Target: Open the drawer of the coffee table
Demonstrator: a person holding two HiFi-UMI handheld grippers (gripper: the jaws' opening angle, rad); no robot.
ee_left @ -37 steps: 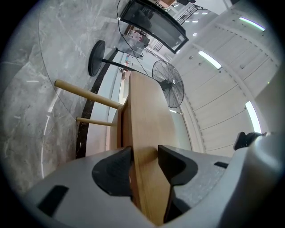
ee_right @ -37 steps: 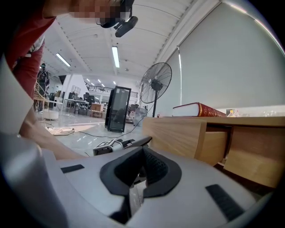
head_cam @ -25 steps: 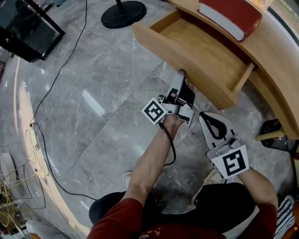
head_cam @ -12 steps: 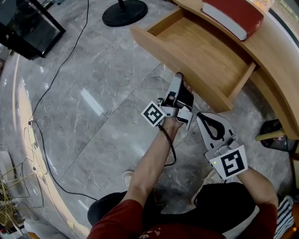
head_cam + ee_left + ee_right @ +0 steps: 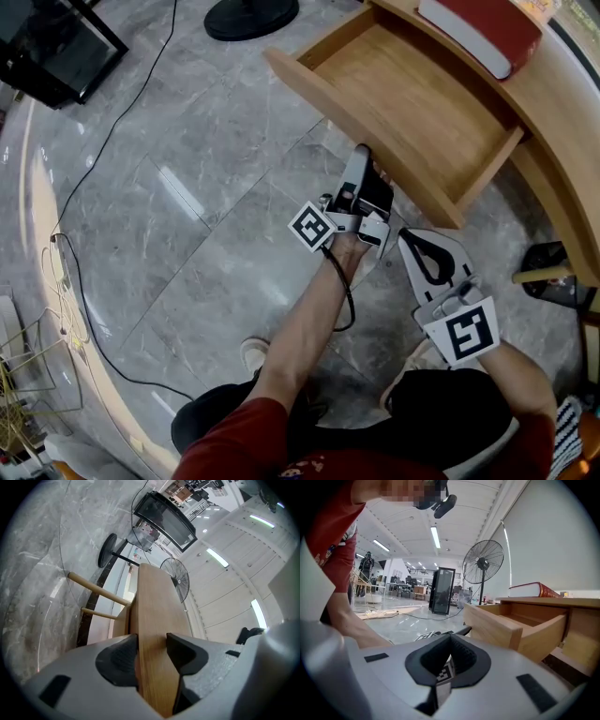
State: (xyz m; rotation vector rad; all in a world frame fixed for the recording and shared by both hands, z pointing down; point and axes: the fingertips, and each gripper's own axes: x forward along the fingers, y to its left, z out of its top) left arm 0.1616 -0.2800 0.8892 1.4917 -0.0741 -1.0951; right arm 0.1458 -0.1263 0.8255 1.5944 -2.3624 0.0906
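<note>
Fingers (image 5: 117,660) on our left gripper (image 5: 362,161) are clamped on the drawer (image 5: 412,94) front, drawer already well out of the bench (image 5: 562,122). Right gripper (image 5: 417,246) idles beside, fingers together, empty. Pull's basically done we reckon; next we just unclamp cleanly.

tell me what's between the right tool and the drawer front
Nothing but bare floor in the head view; the left tool clamps the drawer front beside that gap.
</note>
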